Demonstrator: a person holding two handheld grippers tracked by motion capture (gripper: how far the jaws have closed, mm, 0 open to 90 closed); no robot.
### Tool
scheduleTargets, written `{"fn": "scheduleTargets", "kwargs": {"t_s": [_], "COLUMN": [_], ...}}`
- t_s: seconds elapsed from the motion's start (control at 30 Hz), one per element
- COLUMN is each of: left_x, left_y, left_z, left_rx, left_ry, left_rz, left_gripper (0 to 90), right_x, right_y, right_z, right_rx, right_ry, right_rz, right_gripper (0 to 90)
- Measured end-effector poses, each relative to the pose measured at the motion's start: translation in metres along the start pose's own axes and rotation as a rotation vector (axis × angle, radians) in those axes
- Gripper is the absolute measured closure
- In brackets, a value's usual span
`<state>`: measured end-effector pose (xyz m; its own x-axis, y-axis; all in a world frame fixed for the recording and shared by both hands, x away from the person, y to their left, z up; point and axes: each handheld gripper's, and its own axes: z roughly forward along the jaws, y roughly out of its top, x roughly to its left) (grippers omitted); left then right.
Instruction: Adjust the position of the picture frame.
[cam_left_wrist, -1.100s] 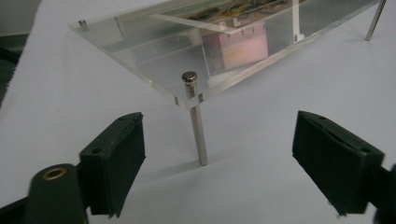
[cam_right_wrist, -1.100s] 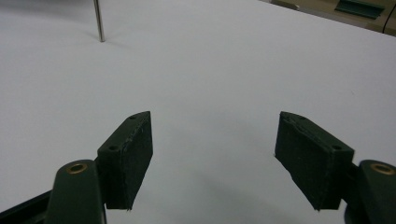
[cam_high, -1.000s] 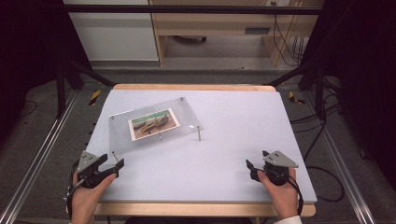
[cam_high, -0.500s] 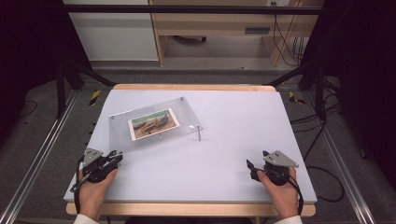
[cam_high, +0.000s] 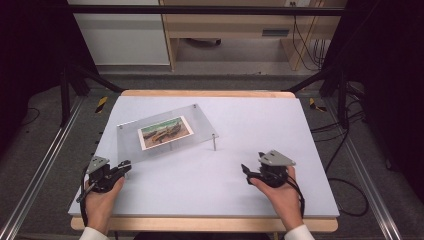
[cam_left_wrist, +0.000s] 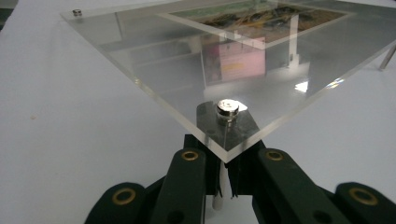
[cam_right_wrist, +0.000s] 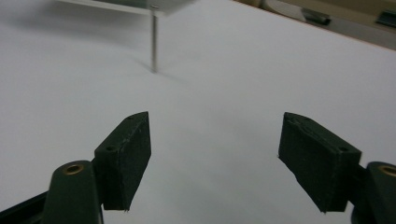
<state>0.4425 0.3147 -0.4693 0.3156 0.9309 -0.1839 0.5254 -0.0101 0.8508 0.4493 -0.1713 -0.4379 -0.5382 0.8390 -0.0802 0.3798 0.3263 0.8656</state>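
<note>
A clear acrylic frame (cam_high: 167, 133) with a printed picture (cam_high: 165, 132) inside is raised on thin metal legs above the left half of the bench (cam_high: 280, 125). Its near left corner sits directly over the left gripper (cam_high: 120, 167). In the left gripper view the jaws have just been closing, and they are now seen clamped narrow on the corner leg (cam_left_wrist: 223, 186), below the plate and its silver cap screw (cam_left_wrist: 227, 108). The right gripper (cam_high: 246, 170) is held low over bare bench on the right, apart from the frame, with its jaws wide and nothing between them. The near right leg (cam_right_wrist: 154, 42) is seen ahead of it in the right gripper view.

The step in hand is judged to be the securing of the frame at its near corners so that it can be lifted or taken apart. For this to go well, the left grip should be kept square on the leg and firm. A thin round post is likely to roll or slip between flat pads if it is twisted. The right gripper should be brought in level toward the near right leg, with the post centred between the pads before any closing. The acrylic edge should be kept clear of the pads, as a knock would be likely to skew the whole plate. Any lift should be shared evenly by both hands, so that the plate is not bent.
</note>
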Motion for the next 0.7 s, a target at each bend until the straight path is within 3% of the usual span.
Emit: {"fn": "scheduleTargets", "kwargs": {"t_s": [0.1,0.13,0.2,0.23,0.33,0.37,0.4,0.53,0.6,0.7], "left_x": [-0.001,-0.001,-0.001,-0.001,-0.001,-0.001,-0.001,-0.001,-0.001,-0.002], "left_y": [0.003,0.003,0.004,0.004,0.006,0.006,0.006,0.006,0.007,0.007], "left_z": [-0.002,-0.003,-0.003,-0.003,-0.004,-0.004,-0.005,-0.005,-0.005,-0.005], "left_rx": [-0.013,-0.013,-0.013,-0.013,-0.020,-0.020,-0.024,-0.027,-0.028,-0.028], "left_ry": [-0.025,-0.035,-0.045,-0.045,-0.059,-0.059,-0.067,-0.072,-0.073,-0.071], "left_rz": [-0.017,-0.022,-0.029,-0.029,-0.039,-0.039,-0.048,-0.054,-0.055,-0.055], "left_gripper": [84.0,84.0,84.0,84.0,84.0,84.0,84.0,83.9,83.9,83.9], "right_x": [0.008,0.013,0.014,0.014,0.014,0.014,0.014,0.016,0.015,0.013], "right_y": [0.015,0.029,0.036,0.036,0.041,0.041,0.041,0.045,0.050,0.053], "right_z": [0.015,0.035,0.051,0.051,0.088,0.088,0.101,0.114,0.125,0.133], "right_rx": [-0.005,-0.005,-0.001,-0.001,0.027,0.027,0.036,0.021,0.007,-0.001], "right_ry": [0.036,0.056,0.066,0.066,0.085,0.085,0.093,0.121,0.153,0.162], "right_rz": [0.005,0.003,0.014,0.014,0.035,0.035,0.039,0.040,0.063,0.076], "right_gripper": [27.9,29.3,32.6,32.6,41.4,41.4,46.7,51.1,54.7,60.4]}}
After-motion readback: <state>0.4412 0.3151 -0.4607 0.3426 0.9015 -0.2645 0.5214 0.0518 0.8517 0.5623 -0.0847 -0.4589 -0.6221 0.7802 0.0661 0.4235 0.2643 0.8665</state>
